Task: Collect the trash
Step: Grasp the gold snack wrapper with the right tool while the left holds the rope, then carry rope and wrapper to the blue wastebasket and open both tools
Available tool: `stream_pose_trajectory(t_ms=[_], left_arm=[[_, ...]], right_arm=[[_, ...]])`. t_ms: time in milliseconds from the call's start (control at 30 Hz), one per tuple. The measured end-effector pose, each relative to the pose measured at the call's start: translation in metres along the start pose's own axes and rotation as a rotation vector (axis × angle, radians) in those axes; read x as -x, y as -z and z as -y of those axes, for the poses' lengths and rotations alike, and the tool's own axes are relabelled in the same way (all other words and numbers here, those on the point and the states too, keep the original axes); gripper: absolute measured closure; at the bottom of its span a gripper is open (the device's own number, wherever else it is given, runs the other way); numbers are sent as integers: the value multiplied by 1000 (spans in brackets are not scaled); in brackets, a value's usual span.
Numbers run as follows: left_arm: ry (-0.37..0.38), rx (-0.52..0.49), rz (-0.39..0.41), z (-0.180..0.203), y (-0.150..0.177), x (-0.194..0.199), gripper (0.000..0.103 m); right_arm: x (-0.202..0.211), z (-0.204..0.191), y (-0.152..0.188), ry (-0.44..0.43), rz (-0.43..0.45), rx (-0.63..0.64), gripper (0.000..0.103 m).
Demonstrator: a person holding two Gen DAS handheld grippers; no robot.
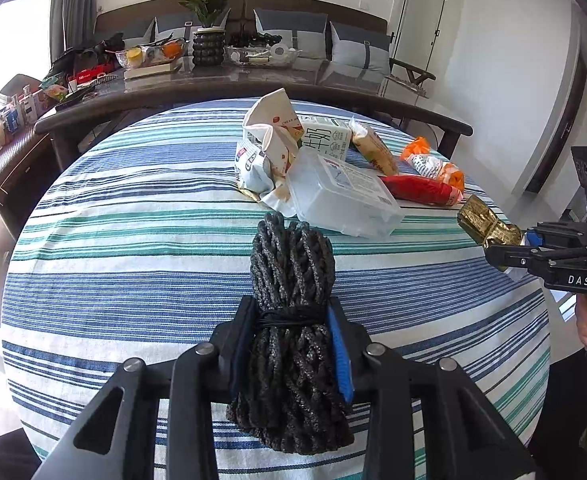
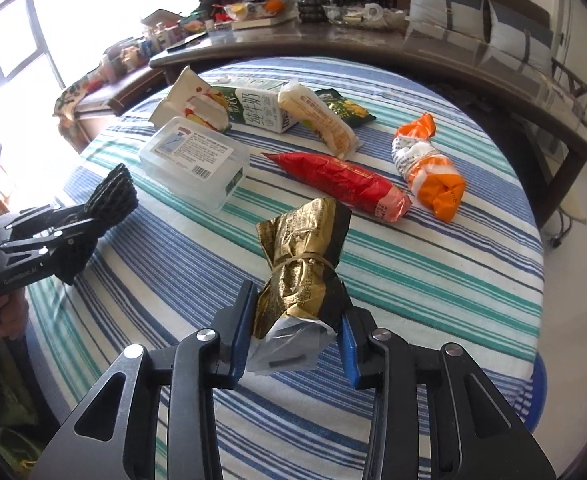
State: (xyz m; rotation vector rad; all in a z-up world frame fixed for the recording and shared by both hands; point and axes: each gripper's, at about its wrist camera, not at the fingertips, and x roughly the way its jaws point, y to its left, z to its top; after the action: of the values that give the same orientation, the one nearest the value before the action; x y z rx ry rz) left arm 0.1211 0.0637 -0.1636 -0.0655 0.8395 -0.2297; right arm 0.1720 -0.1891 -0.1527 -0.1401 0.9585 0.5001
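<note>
Worktop: round, striped cloth (image 2: 433, 264) in blue, teal and white; dark curved table (image 2: 373, 46) behind it, cluttered.
Left tongs (image 1: 291, 340): clenched on one dark braided rope bundle (image 1: 291, 264), tied at the middle with black cord, pads pressing both sides.
Right tongs (image 2: 295, 338): clenched on one gold and black foil wrapper (image 2: 301, 256), bound with a rubber band, held above the cloth.
Trash on worktop, count: seven pieces.
Clear plastic box (image 2: 195, 160): one, labelled lid, near-left of the pile.
Milk carton (image 2: 261, 110): one, lying on its side at the back.
White crumpled bag (image 1: 271, 140): one, beside the carton.
Cream wrapper (image 2: 317, 124): one, leaning on the carton.
Green snack packet (image 2: 343, 106): one, behind the cream wrapper.
Red wrapper (image 2: 341, 182): one, centre.
Orange and white wrapper (image 2: 425, 168): one, right of the red one, apart from it.
Pillows (image 2: 445, 0): four grey-white ones along the back in the left wrist view.
Potted plant (image 1: 207, 4): one.
</note>
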Motion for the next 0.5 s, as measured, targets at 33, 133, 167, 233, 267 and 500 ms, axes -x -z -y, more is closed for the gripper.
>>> stream_pose_trajectory(t_ms=[33, 133, 167, 233, 267, 500], left_arm=[[1, 1, 3, 0, 0, 2, 68], [11, 4, 12, 5, 0, 6, 68], [14, 4, 15, 7, 0, 7, 68], [21, 5, 19, 11, -1, 9, 68], [25, 4, 21, 14, -1, 10, 68], [56, -41, 33, 46, -8, 17, 68]], right_arm=[[3, 0, 2, -5, 5, -6, 65], [12, 1, 7, -14, 20, -17, 65], [14, 2, 7, -18, 25, -21, 65], [18, 5, 9, -24, 32, -31, 65], [19, 6, 10, -24, 35, -36, 65], [25, 14, 17, -13, 43, -53, 65]])
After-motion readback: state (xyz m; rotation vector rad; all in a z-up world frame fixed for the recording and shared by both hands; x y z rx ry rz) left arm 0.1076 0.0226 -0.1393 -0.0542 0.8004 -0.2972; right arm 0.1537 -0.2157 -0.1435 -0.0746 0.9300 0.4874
